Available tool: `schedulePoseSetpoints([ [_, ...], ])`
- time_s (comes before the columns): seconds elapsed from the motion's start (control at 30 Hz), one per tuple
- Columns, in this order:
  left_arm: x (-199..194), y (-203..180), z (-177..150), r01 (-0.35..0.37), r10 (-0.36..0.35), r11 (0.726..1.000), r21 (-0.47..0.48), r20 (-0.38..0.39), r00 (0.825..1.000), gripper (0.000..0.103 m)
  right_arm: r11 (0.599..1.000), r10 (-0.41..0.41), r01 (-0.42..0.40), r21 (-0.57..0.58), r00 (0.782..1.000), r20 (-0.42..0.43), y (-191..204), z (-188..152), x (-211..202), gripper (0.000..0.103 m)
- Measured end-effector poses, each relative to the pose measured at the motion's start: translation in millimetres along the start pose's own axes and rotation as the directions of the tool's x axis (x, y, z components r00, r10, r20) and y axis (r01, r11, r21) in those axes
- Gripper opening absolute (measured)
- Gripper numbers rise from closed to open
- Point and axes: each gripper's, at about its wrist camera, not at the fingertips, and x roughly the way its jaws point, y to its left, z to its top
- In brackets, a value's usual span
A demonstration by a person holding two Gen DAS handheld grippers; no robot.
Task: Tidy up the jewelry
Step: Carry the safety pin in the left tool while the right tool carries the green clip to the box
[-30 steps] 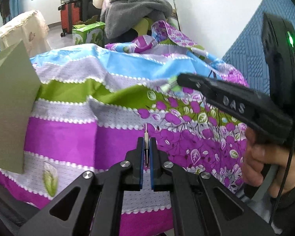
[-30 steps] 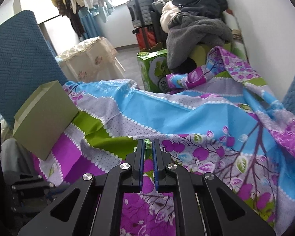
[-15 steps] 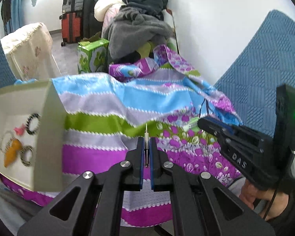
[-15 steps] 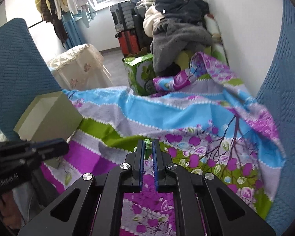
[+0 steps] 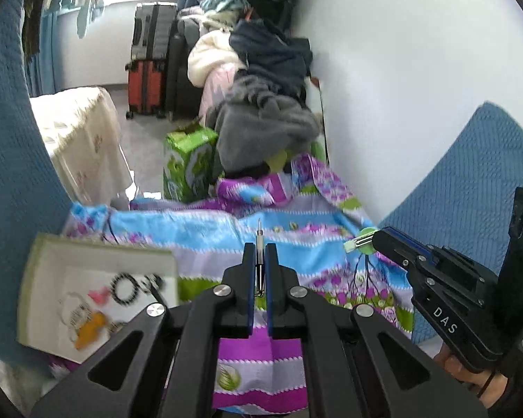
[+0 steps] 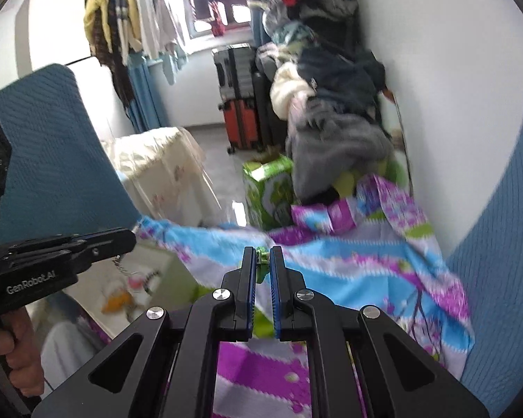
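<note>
Metal pin point(image 5: 259, 244) pinched in the left gripper point(image 5: 259, 271), fingers nearly closed on it; long axis runs along the fingers, tip pointing forward and up. Box point(image 5: 35, 271) with jewelry sits below and left of that tip, near it, open side up. Right gripper point(image 6: 261, 271), farther from the box, clamps a small green clip point(image 6: 260, 259), which pokes straight out ahead. Left hand looks better placed for the drop.

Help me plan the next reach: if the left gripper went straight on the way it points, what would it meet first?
Probably the patterned cloth, ahead of the left gripper and its clamped metal piece; the open box sits left. Depth is unclear.
</note>
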Motion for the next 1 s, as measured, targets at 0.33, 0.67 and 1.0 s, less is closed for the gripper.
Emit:
schedulePoseSetpoints([
  [0.33,-44,77,29,-0.07,0.073,0.996,-0.051,0.06,0.996,0.004,0.997,0.065,-0.062,-0.043,0.995,0.069,72,48,3,0.006],
  [0.67,-23,147,-10,-0.167,0.162,0.98,-0.105,-0.047,0.986,0.004,0.986,0.156,-0.158,-0.046,0.987,-0.035,135,17,60,0.006],
  [1.0,24,170,-68,-0.192,0.162,0.97,-0.146,-0.194,0.967,0.004,0.984,0.165,-0.177,-0.034,0.961,-0.221,151,-46,110,0.006],
])
